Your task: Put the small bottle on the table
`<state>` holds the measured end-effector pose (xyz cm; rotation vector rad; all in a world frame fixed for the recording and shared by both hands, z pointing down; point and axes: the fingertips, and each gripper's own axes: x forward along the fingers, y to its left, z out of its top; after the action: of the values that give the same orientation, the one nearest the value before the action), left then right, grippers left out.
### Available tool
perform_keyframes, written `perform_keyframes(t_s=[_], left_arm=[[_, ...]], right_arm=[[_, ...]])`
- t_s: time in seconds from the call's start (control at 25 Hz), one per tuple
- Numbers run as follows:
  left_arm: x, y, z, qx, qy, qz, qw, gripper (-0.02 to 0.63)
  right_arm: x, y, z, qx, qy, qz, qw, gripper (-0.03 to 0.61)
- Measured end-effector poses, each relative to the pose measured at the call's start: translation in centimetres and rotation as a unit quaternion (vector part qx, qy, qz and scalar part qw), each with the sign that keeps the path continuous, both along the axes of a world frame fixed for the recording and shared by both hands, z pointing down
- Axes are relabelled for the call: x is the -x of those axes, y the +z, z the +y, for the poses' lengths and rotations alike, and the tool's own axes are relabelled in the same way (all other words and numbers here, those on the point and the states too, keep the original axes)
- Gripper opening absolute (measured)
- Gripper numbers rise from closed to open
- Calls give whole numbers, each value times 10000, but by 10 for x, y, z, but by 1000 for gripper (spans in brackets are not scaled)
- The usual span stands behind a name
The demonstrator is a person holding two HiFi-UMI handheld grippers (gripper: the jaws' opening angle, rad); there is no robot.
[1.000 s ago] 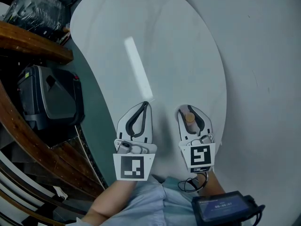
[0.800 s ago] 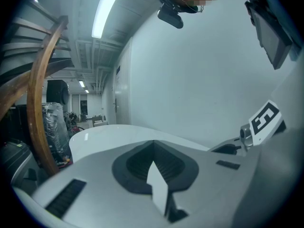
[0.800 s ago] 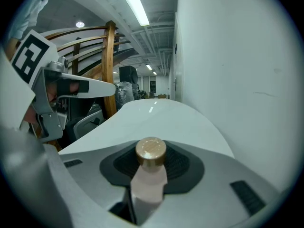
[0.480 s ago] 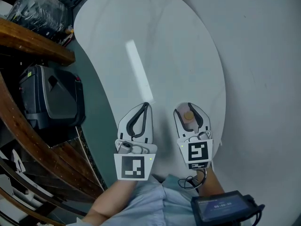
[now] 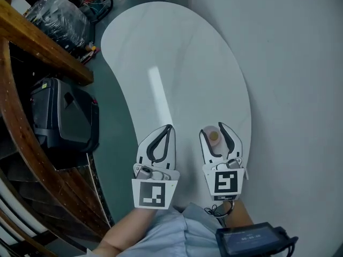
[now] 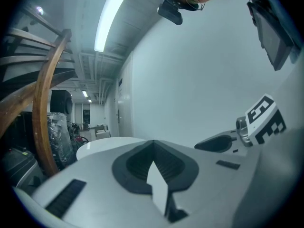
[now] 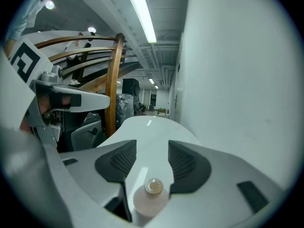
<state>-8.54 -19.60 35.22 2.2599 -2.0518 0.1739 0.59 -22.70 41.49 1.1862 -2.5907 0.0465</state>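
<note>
A small pale bottle (image 5: 214, 136) with a tan cap stands upright on the white oval table (image 5: 177, 63), near its front end. My right gripper (image 5: 214, 127) is open around it. Its jaws have just been opening, with the bottle (image 7: 151, 196) deep between them and a gap on both sides of it. In the right gripper view the dark pads (image 7: 185, 163) stand clear of the bottle. My left gripper (image 5: 169, 127) hovers just to the left, shut and empty, its pads (image 6: 153, 146) meeting at the tip.
A grey wall (image 5: 295, 90) runs close along the table's right side. Left of the table stand a black case (image 5: 64, 116) on the floor, a curved wooden rail (image 5: 32, 31) and a plastic-wrapped bundle (image 5: 53, 15). A dark screen device (image 5: 252, 240) hangs at the person's front.
The right jaws have spread apart and let go of the bottle, which stays standing on the table. Both grippers have lifted slightly. The left gripper stays shut.
</note>
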Motion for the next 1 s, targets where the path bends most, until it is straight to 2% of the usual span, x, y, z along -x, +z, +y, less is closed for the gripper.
perform_keyframes(t_s=[0.08, 0.2, 0.24, 0.36, 0.4, 0.44, 0.52, 0.56, 1.0], left_arm=[[-1, -12, 2, -178, 3, -14, 9998, 0], [-4, -31, 6, -448, 38, -105, 9989, 0], [-5, -37, 8, -523, 45, -142, 9985, 0], [-4, -51, 12, -744, 16, -231, 9970, 0], [-3, -55, 13, -808, 52, -400, 9959, 0], [-3, -58, 15, -848, 166, -770, 9933, 0], [-3, -65, 18, -868, 441, -1619, 9820, 0], [-3, -67, 20, -876, 480, -1777, 9790, 0], [3, -73, 24, -950, 337, -1712, 9801, 0]], right_arm=[[7, -25, 2, -380, -104, -239, 9989, 210], [12, -50, 9, -477, -148, -582, 9971, 199], [13, -56, 12, -461, -139, -634, 9968, 182], [12, -66, 18, -405, 19, -556, 9976, 75], [13, -69, 20, -453, 41, -566, 9974, 25], [14, -72, 23, -458, 40, -547, 9974, 20], [17, -76, 28, -464, -18, -590, 9972, 11], [19, -78, 29, -501, -60, -674, 9965, 8], [30, -99, 37, -788, -250, -1074, 9908, 0]])
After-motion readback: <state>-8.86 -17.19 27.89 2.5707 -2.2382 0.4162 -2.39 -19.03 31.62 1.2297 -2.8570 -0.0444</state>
